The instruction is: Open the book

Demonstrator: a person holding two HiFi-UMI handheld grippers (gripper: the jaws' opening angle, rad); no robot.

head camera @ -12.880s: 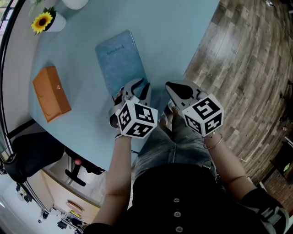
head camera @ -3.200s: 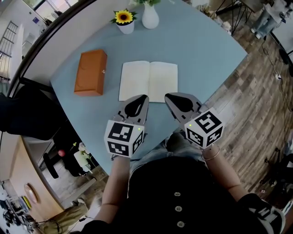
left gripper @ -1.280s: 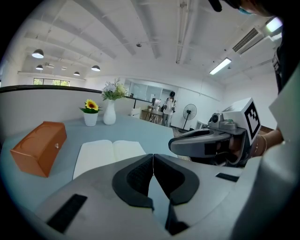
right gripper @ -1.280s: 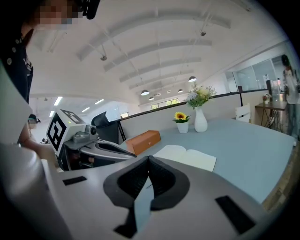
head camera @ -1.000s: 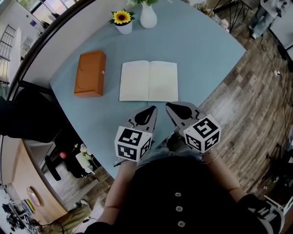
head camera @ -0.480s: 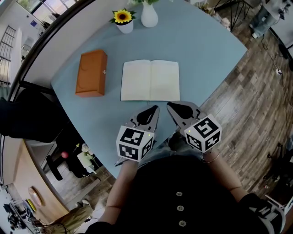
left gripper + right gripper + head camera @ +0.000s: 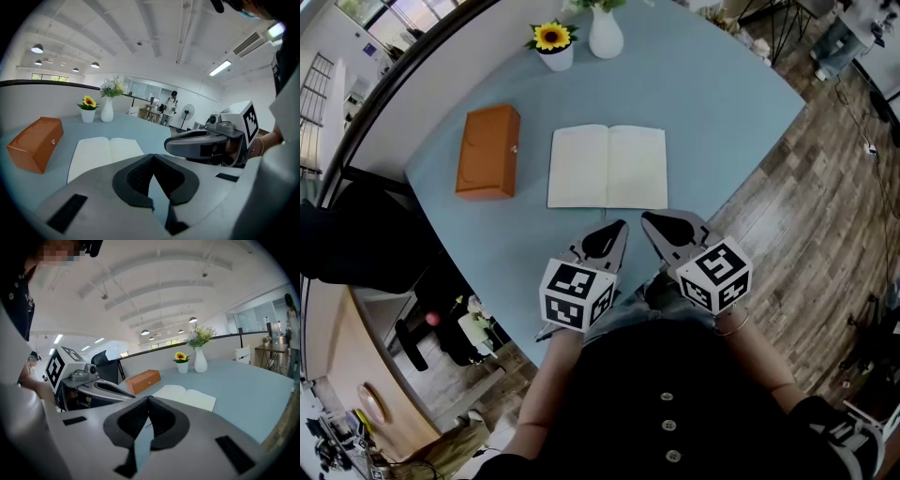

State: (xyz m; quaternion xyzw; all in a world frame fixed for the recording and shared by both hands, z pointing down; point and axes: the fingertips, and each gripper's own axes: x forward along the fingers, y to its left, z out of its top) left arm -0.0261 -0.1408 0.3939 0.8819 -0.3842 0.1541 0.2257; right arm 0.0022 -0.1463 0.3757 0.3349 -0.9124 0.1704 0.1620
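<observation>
The pale blue tabletop (image 7: 712,103) carries the book (image 7: 607,167) near its middle, lying flat with both blank pages up, so the opening looks done and nothing needs holding. The left gripper (image 7: 617,226) and right gripper (image 7: 648,217) hover side by side at the book's 6 o'clock, clear of it. Each has its fingers (image 7: 136,176) pressed together on nothing, apparently at rest.

An open-plan office. Far beyond the fingers (image 7: 133,176) of the left gripper (image 7: 153,157) stand glass partitions (image 7: 140,91) and a pedestal fan (image 7: 187,112). High above them hang pendant lamps (image 7: 37,48) and strip lights (image 7: 225,68). A wood-plank floor (image 7: 825,141) lies to their right.
</observation>
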